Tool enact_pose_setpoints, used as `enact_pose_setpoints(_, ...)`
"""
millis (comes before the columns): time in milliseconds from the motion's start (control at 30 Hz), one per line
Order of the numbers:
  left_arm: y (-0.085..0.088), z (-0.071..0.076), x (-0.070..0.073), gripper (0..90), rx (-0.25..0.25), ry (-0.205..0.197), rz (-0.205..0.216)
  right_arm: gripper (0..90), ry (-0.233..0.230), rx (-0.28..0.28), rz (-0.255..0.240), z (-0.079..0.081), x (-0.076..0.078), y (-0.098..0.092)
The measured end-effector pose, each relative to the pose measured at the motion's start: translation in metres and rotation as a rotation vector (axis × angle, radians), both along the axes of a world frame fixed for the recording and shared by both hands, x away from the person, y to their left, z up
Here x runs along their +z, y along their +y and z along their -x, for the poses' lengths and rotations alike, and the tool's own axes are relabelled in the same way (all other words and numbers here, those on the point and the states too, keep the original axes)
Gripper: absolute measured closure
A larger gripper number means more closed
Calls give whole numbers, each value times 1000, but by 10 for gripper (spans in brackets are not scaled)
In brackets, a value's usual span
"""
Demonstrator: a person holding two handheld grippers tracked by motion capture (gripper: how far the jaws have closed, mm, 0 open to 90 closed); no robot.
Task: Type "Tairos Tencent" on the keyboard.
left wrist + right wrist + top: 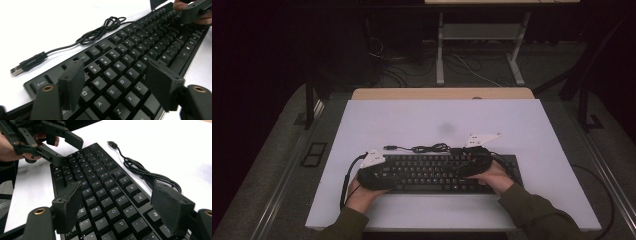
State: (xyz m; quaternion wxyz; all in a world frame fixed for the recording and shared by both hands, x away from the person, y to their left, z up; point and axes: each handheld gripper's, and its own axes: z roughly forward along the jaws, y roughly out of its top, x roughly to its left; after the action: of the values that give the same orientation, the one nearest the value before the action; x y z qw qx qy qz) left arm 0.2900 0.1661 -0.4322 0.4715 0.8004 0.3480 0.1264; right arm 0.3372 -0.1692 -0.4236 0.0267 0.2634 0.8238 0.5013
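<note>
A flat black computer keyboard lies on the white desk near its front edge, its thin black cable coiled just behind it and ending in a loose USB plug. The left tongs hover over the keyboard's left end, jaws apart with nothing between them. The right tongs hover over its right end, jaws also apart and empty.

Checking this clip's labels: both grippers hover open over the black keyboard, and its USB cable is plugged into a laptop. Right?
Not quite. The USB cable is unplugged: its plug lies loose on the white table, as the left gripper view shows. The rest stands.
</note>
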Motion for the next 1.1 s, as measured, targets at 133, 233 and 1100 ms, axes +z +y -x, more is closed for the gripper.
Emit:
enact_pose_setpoints(133,5,2,0,445,18,-7,-3,250,-4,13,3,-1,-1,3)
enact_pose_setpoints(233,7,3,-1,522,21,-3,-7,250,-3,18,3,-1,-1,5)
enact_pose_setpoints(1100,11,2,-8,890,11,48,-43,253,-7,54,16,-2,-2,14)
